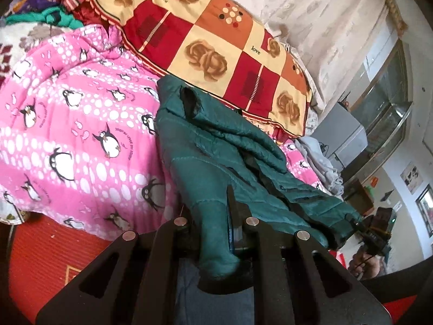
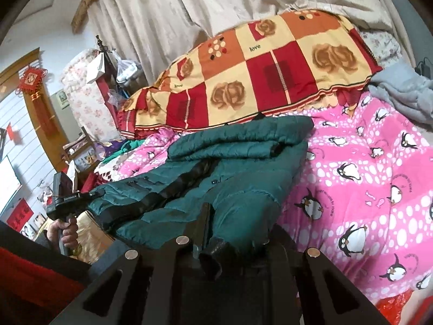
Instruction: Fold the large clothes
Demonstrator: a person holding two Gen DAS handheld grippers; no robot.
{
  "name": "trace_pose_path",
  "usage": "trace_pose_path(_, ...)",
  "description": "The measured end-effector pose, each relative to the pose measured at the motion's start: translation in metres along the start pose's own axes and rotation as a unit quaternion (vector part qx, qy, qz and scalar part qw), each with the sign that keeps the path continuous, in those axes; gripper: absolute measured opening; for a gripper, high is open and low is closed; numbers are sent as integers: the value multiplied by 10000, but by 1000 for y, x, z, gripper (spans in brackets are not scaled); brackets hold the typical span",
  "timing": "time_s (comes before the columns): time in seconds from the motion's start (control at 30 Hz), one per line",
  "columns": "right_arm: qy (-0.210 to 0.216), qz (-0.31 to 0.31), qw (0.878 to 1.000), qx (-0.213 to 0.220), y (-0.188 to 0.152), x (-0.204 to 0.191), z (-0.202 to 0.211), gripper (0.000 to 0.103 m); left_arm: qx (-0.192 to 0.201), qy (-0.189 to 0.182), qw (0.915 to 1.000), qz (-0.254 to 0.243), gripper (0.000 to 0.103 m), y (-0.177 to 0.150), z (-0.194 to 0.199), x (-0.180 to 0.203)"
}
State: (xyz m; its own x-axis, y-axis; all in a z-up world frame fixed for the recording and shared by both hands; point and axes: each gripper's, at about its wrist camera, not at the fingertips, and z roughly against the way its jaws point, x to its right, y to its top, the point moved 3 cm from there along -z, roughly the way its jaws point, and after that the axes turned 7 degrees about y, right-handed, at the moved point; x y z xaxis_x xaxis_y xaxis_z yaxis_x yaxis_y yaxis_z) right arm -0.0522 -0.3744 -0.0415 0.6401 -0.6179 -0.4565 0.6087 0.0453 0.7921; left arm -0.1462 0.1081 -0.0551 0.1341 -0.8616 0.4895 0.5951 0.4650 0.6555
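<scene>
Left wrist view: our left tool (image 1: 216,233) is clenched on the hem of the green padded jacket (image 1: 216,146), which lies on the pink penguin quilt (image 1: 75,124) with 1 sleeve folded over, toward 1 o'clock. We judge folding barely begun.

Right wrist view: our right tool (image 2: 216,233) grips the jacket's other edge; a rose-print quilt (image 2: 257,75) sits at 12 o'clock, curtains (image 2: 189,8) behind the bed.

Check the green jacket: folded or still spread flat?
Partly folded. The jacket lies on the pink quilt with a sleeve doubled over its top; its near end hangs off the bed, clamped in both tools.
</scene>
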Motion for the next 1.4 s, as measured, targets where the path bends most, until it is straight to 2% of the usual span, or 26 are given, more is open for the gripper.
trace_pose_path(0.27,-138,201,9997,75,-3,-13,19,14,127,201,9990,-370,10,-11,23,17)
trace_pose_path(0.4,-212,344,9990,181,3,-21,28,14,349,130,9983,-456,10,-3,35,27)
trace_pose_path(0.57,-248,433,9983,315,17,-18,31,14,598,-91,9981,-98,10,17,33,26)
trace_pose_path(0.67,-264,383,9983,363,23,-12,23,14,668,-41,9977,-38,10,28,23,26)
trace_pose_path(0.9,-423,358,9967,587,56,3,0,14,1038,179,9939,-331,10,76,-1,47)
trace_pose_path(1.17,-619,421,9907,1133,137,26,-39,14,1475,353,9876,-409,11,157,-36,64)
trace_pose_path(1.27,-767,434,9888,1206,164,44,-64,14,1485,598,9860,-470,11,184,-66,60)
trace_pose_path(1.4,-1094,500,9869,1073,178,68,-109,14,1325,999,9846,-558,11,200,-112,46)
